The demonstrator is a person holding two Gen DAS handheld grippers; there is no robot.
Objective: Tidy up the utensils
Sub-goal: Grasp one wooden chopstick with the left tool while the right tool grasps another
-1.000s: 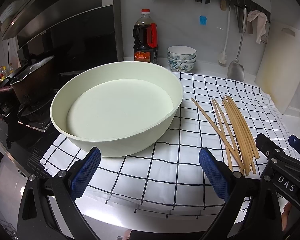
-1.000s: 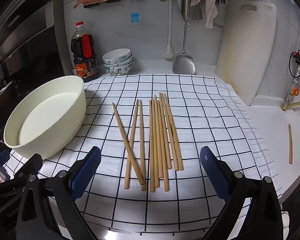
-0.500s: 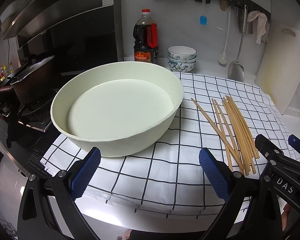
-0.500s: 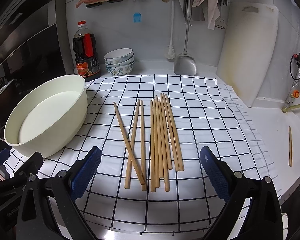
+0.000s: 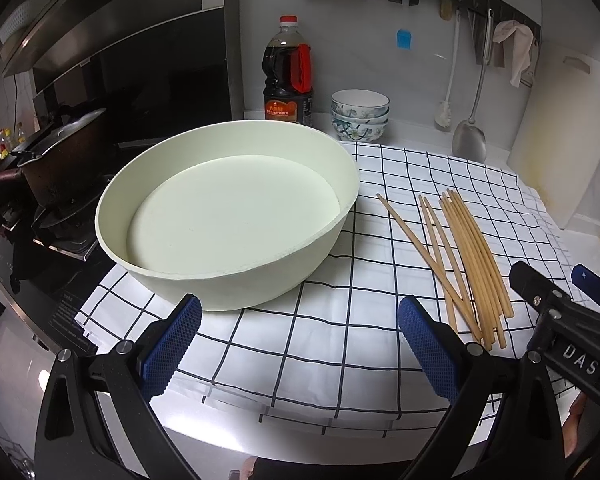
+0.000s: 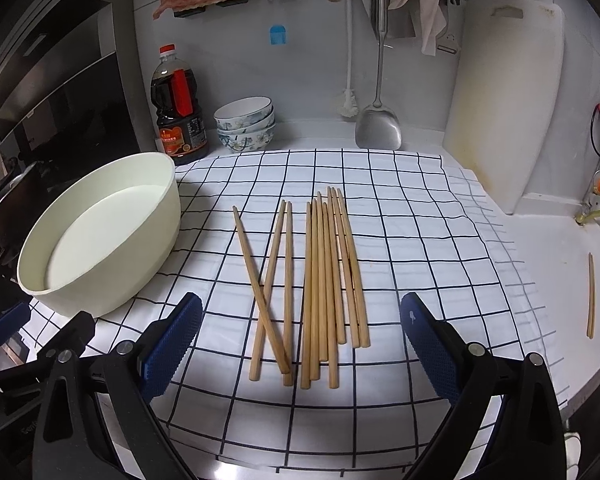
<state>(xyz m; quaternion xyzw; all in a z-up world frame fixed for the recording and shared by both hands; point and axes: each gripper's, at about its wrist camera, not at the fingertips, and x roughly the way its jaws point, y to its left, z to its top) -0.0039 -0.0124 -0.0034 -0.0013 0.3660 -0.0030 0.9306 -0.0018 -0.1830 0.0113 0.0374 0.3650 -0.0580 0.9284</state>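
Observation:
Several wooden chopsticks [image 6: 320, 280] lie side by side on a white checked cloth [image 6: 412, 248]; one crosses two others on the left. They also show in the left wrist view [image 5: 460, 256]. A large cream basin [image 5: 228, 216] stands empty on the cloth's left part, also in the right wrist view [image 6: 100, 236]. My left gripper [image 5: 300, 344] is open and empty, just in front of the basin. My right gripper [image 6: 300, 348] is open and empty, its fingers straddling the chopsticks' near ends from above.
A soy sauce bottle [image 6: 180, 108], stacked bowls [image 6: 246, 124], a hanging spatula [image 6: 378, 120] and a cutting board [image 6: 504, 108] stand along the back wall. A pot sits on the stove [image 5: 56, 168] at left. One lone chopstick [image 6: 590, 296] lies on the counter at right.
The right wrist view has shifted slightly, the chopsticks sitting a little nearer its centre. The left gripper has barely moved. Both stay open.

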